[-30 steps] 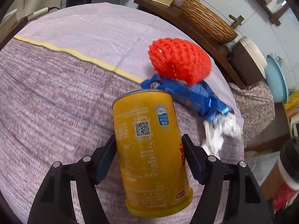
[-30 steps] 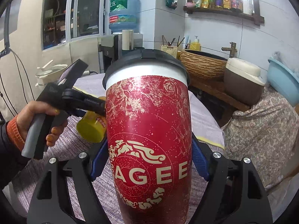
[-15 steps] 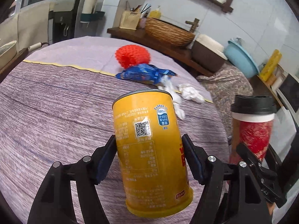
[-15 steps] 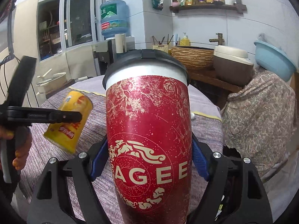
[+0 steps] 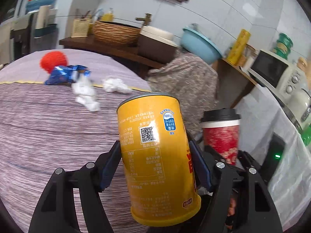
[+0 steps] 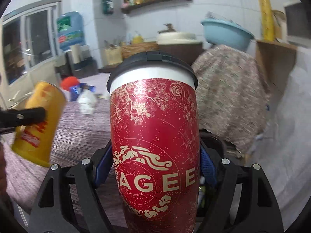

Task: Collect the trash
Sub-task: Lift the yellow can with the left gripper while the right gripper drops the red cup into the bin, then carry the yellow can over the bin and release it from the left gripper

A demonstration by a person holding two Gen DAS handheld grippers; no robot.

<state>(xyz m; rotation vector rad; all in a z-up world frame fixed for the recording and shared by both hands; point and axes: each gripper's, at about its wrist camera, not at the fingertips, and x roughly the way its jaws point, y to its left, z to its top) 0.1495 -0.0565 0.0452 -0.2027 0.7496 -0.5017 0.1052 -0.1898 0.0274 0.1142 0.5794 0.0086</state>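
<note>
Carrying trash clear of the bench (image 5: 38,132): left claw (image 5: 155,167) pinched yellow can (image 5: 155,155), right claw (image 6: 155,167) pinched red cup (image 6: 155,145). Advisable: keep both upright, firm grip until over bin.

A yellow can (image 5: 155,155) with a QR code, a gold-patterned red cup (image 6: 155,145), and a purple striped tablecloth (image 5: 38,126) are seen.
</note>
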